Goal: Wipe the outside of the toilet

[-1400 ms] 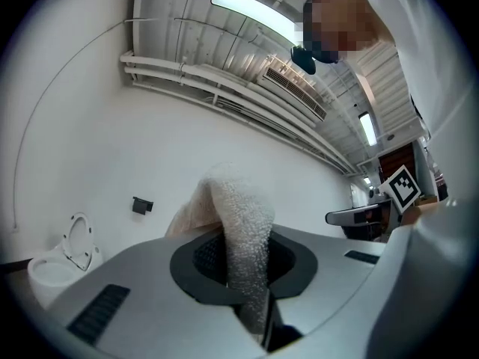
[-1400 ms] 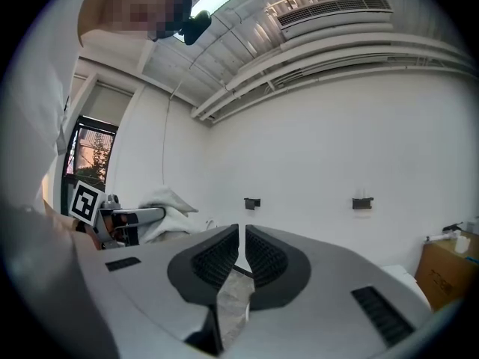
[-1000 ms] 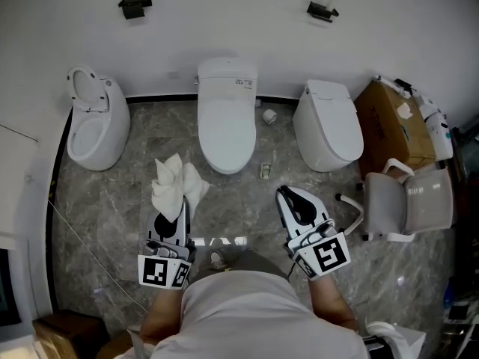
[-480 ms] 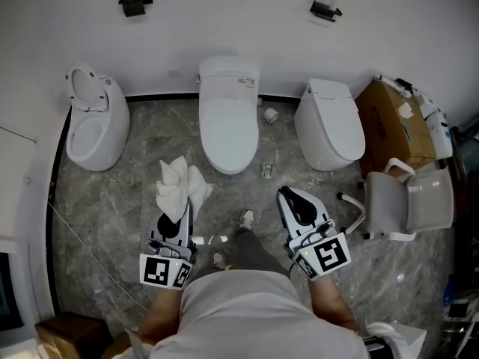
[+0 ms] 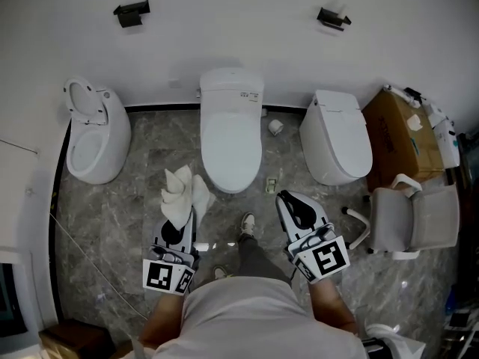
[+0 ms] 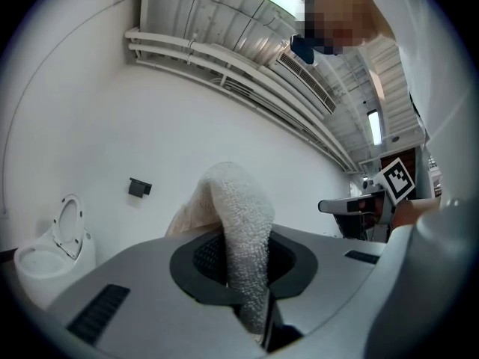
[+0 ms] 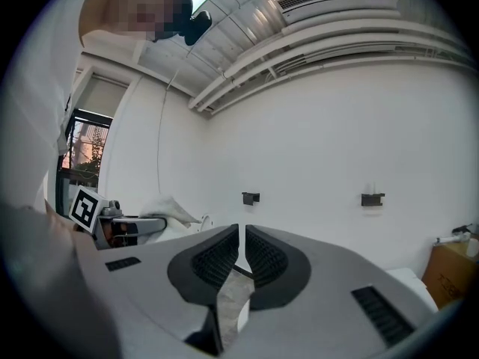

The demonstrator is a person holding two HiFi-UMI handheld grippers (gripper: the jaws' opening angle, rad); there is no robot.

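Observation:
Three white toilets stand against the far wall: a closed one in the middle [image 5: 231, 131], one with its lid up at the left [image 5: 93, 131], another closed one at the right [image 5: 340, 135]. My left gripper [image 5: 179, 217] is shut on a white cloth [image 5: 182, 193], which sticks up between its jaws [image 6: 238, 238], short of the middle toilet's front left. My right gripper [image 5: 293, 203] is shut with nothing in it, its jaws nearly touching [image 7: 241, 239], in front of the gap between the middle and right toilets.
A cardboard box [image 5: 400, 135] and a grey chair [image 5: 410, 217] stand at the right. A paper roll [image 5: 275, 127] and a small object [image 5: 271, 185] lie on the marble floor [image 5: 112, 208] between toilets. Two black holders [image 5: 132, 10] hang on the wall. My shoe [image 5: 247, 222] shows below.
I have stepped forward; the toilets sit lower and nearer in the head view. A foot has come forward. Both grippers keep their hold and stance.

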